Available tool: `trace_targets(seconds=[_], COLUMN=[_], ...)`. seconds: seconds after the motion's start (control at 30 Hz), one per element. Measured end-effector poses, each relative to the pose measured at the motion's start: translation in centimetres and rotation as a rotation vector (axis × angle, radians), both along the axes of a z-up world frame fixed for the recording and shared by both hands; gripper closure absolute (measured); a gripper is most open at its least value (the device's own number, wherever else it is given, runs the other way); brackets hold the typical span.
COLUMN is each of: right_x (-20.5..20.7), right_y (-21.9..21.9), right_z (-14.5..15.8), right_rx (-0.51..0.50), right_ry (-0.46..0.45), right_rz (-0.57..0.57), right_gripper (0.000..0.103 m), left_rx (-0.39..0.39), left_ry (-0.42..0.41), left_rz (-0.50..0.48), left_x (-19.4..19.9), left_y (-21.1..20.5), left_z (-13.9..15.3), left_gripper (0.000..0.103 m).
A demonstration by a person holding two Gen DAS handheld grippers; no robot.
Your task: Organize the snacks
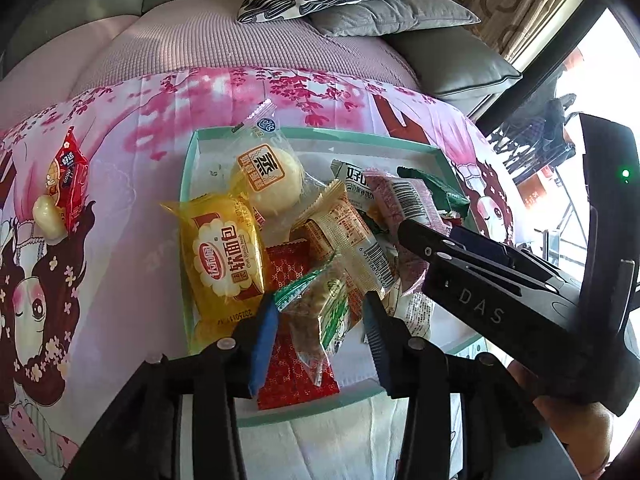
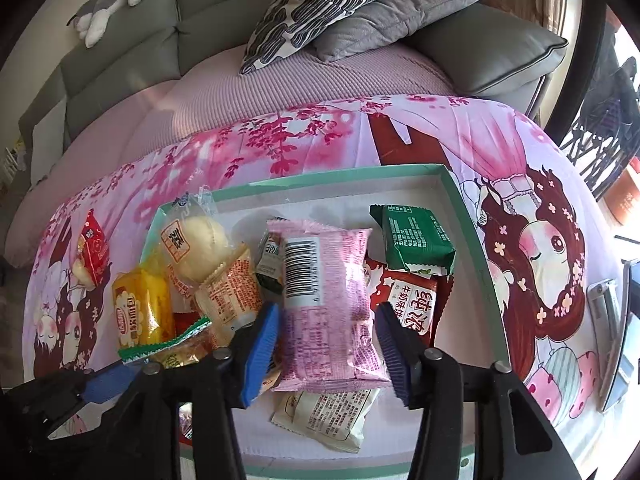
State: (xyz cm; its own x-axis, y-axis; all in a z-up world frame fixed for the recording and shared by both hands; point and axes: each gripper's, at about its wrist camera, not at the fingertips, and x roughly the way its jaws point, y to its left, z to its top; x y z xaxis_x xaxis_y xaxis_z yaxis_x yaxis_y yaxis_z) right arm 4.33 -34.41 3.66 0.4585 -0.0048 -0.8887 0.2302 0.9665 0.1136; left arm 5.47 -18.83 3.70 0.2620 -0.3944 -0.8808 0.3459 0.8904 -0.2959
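Note:
A shallow green-rimmed tray (image 1: pixel 188 168) (image 2: pixel 464 216) holds a heap of wrapped snacks. My left gripper (image 1: pixel 320 316) is open over the heap, its fingers either side of a clear green-edged packet (image 1: pixel 324 304) that lies on a red packet (image 1: pixel 296 376). A yellow soft-bread pack (image 1: pixel 224 260) and a round bun (image 1: pixel 268 176) lie to its left. My right gripper (image 2: pixel 326 332) is open, its fingers either side of a pink packet (image 2: pixel 324 304). A green packet (image 2: pixel 416 240) and a red packet (image 2: pixel 408 300) lie to the right of it.
The tray sits on a pink cartoon-print blanket (image 2: pixel 500 152). A small red snack and a pale candy (image 1: pixel 60 192) lie on the blanket left of the tray. Patterned and grey cushions (image 2: pixel 360 12) and a grey sofa stand behind. A window is at the right.

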Motion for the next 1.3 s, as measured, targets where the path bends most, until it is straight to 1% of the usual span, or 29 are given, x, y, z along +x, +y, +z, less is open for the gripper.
trace_targets(seconds=[0.03, 0.07, 0.1, 0.13, 0.17, 0.2, 0.23, 0.27, 0.33, 0.37, 0.4, 0.47, 0.53, 0.67, 0.73, 0.8, 0.9, 0.97, 1.03, 1.1, 1.23, 1.3], right_x=[0.0, 0.0, 0.0, 0.0, 0.0, 0.0, 0.0, 0.0, 0.1, 0.1, 0.1, 0.3, 0.6, 1.7, 2.3, 3.0, 4.2, 5.3, 6.7, 8.3, 11.1, 12.2], right_y=[0.0, 0.0, 0.0, 0.0, 0.0, 0.1, 0.2, 0.2, 0.4, 0.5, 0.7, 1.3, 2.1, 4.4, 5.8, 7.5, 10.4, 12.5, 14.3, 16.0, 18.9, 20.1], right_z=[0.0, 0.0, 0.0, 0.0, 0.0, 0.1, 0.2, 0.2, 0.5, 0.7, 1.0, 1.7, 2.3, 3.0, 3.2, 3.5, 3.8, 3.9, 3.8, 3.0, 1.0, 0.1], right_rx=[-0.001, 0.001, 0.003, 0.004, 0.003, 0.001, 0.001, 0.001, 0.000, -0.001, 0.000, 0.010, 0.020, 0.030, 0.036, 0.051, 0.076, 0.092, 0.128, 0.176, 0.233, 0.257], right_ry=[0.000, -0.001, -0.003, -0.004, -0.007, -0.011, -0.015, -0.021, -0.034, -0.045, -0.060, -0.095, -0.128, -0.162, -0.170, -0.181, -0.194, -0.192, -0.195, -0.175, -0.119, -0.092], right_rz=[0.000, -0.001, 0.000, 0.000, 0.003, 0.006, 0.008, 0.010, 0.013, 0.014, 0.017, 0.033, 0.057, 0.115, 0.150, 0.193, 0.267, 0.306, 0.339, 0.365, 0.404, 0.411], right_gripper=[0.041, 0.038, 0.031, 0.028, 0.022, 0.018, 0.017, 0.015, 0.009, 0.004, 0.001, 0.000, 0.000, 0.000, 0.000, 0.000, 0.000, 0.000, 0.000, 0.000, 0.000, 0.000], left_rx=[-0.002, -0.005, -0.009, -0.014, -0.015, -0.015, -0.013, -0.011, -0.009, -0.006, 0.002, 0.030, 0.056, 0.097, 0.118, 0.137, 0.155, 0.152, 0.157, 0.160, 0.139, 0.155], left_ry=[-0.005, -0.007, -0.010, -0.017, -0.026, -0.037, -0.051, -0.062, -0.085, -0.095, -0.103, -0.123, -0.152, -0.199, -0.212, -0.222, -0.208, -0.180, -0.164, -0.152, -0.109, -0.096], left_rz=[0.001, 0.002, 0.005, 0.009, 0.013, 0.019, 0.032, 0.046, 0.094, 0.127, 0.170, 0.275, 0.387, 0.580, 0.649, 0.701, 0.728, 0.719, 0.713, 0.716, 0.742, 0.746], left_x=[0.0, 0.0, 0.0, 0.0, 0.1, 0.2, 0.4, 0.5, 1.1, 1.4, 1.8, 2.7, 3.4, 4.4, 4.8, 5.0, 5.7, 6.4, 7.1, 7.7, 8.6, 8.8], left_y=[0.1, 0.2, 0.3, 0.5, 0.8, 1.1, 1.6, 2.1, 3.7, 4.7, 5.9, 8.9, 12.1, 18.0, 20.3, 22.2, 23.5, 23.7, 24.0, 24.2, 25.2, 25.5], left_z=[0.2, 0.4, 0.6, 0.9, 1.2, 1.5, 1.9, 2.3, 2.7, 2.8, 2.9, 2.9, 2.8, 2.5, 2.2, 1.8, 0.9, 0.0, -0.9, -1.7, -3.6, -4.4], left_gripper=[0.056, 0.055, 0.052, 0.047, 0.045, 0.044, 0.043, 0.041, 0.029, 0.028, 0.027, 0.022, 0.013, 0.009, 0.002, 0.002, 0.002, 0.002, 0.002, 0.002, 0.002, 0.002])
